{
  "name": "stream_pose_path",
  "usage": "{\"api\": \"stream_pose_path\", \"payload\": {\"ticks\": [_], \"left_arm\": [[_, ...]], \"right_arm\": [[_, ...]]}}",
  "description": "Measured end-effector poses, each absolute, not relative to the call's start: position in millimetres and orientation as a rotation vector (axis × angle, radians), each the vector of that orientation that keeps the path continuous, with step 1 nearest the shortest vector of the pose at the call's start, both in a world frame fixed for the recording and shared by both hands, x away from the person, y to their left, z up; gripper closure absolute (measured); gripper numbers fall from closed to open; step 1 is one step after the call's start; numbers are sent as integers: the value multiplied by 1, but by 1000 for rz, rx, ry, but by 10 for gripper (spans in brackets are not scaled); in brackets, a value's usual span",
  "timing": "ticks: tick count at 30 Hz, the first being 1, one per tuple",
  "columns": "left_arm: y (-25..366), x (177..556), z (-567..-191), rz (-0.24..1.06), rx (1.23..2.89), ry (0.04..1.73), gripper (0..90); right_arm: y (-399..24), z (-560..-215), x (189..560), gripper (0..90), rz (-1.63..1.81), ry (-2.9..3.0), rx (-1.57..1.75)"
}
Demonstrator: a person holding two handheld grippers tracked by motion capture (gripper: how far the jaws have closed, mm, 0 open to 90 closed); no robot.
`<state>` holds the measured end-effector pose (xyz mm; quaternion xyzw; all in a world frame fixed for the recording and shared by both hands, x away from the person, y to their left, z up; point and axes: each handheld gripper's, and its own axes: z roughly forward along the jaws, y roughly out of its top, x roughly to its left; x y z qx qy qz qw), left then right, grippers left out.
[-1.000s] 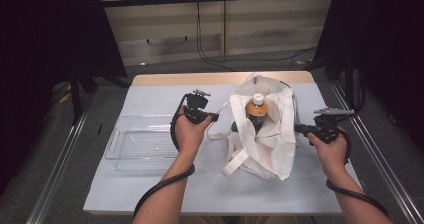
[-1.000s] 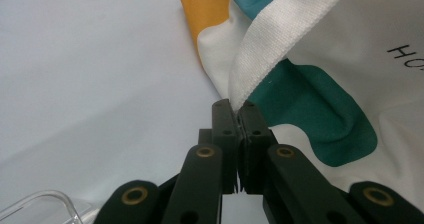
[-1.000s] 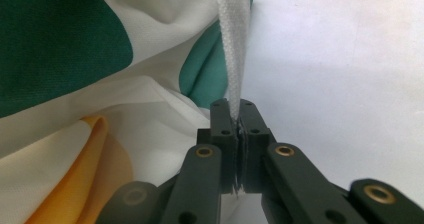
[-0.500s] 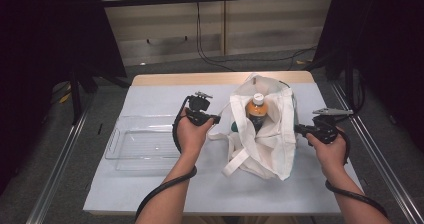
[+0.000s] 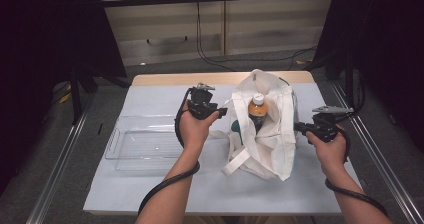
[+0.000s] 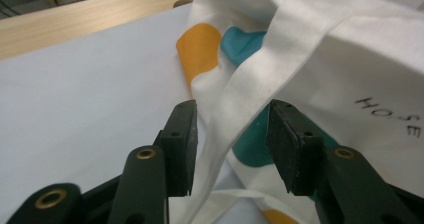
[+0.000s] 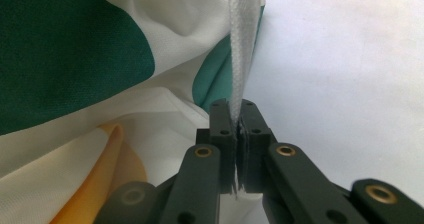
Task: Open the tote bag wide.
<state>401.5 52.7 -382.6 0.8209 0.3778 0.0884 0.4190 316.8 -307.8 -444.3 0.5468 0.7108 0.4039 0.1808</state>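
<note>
A white tote bag (image 5: 270, 149) with orange and teal patches stands on the table, and a bottle (image 5: 257, 111) with a white cap stands upright inside it. My left gripper (image 5: 220, 111) is at the bag's left side. Its jaws have just been opening, and the bag's white strap (image 6: 250, 84) runs loose between them in the left gripper view, where the gripper (image 6: 232, 129) is open. My right gripper (image 5: 299, 127) is at the bag's right side. In the right gripper view this gripper (image 7: 233, 111) is shut on the other white strap (image 7: 242, 44).
A clear plastic tray (image 5: 112, 146) lies on the white table cover (image 5: 150, 194), left of the bag and under my left forearm. A wooden table edge (image 5: 175, 79) runs along the far side. Metal rails flank the table.
My left hand has edged slightly towards the bag. The bag, the bottle and my right hand stand as before.
</note>
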Motion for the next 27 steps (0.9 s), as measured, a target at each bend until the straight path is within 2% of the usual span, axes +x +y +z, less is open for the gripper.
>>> {"api": "stream_pose_path", "payload": {"ticks": [4,6,7,10,17,18,27], "left_arm": [[44,403,-378,215,2018,931,595],[43,404,-378,195,2016,924,676],[44,405,-378,184,2018,922,755],[44,405,-381,159,2023,937,859],[52,407,-402,115,2041,1032,877],[55,408,-403,114,2088,1021,877],[53,407,-405,105,2101,1022,878]], "right_arm": [[-308,-444,317,867,1139,2012,1545],[-308,-443,317,867,1135,2013,1546],[-308,-443,318,868,1138,2013,1546],[-309,-444,318,870,1136,2016,1540],[-312,-448,317,878,1125,2028,1542],[-313,-449,317,879,1131,2027,1541],[-312,-453,317,877,1141,2029,1551]]}}
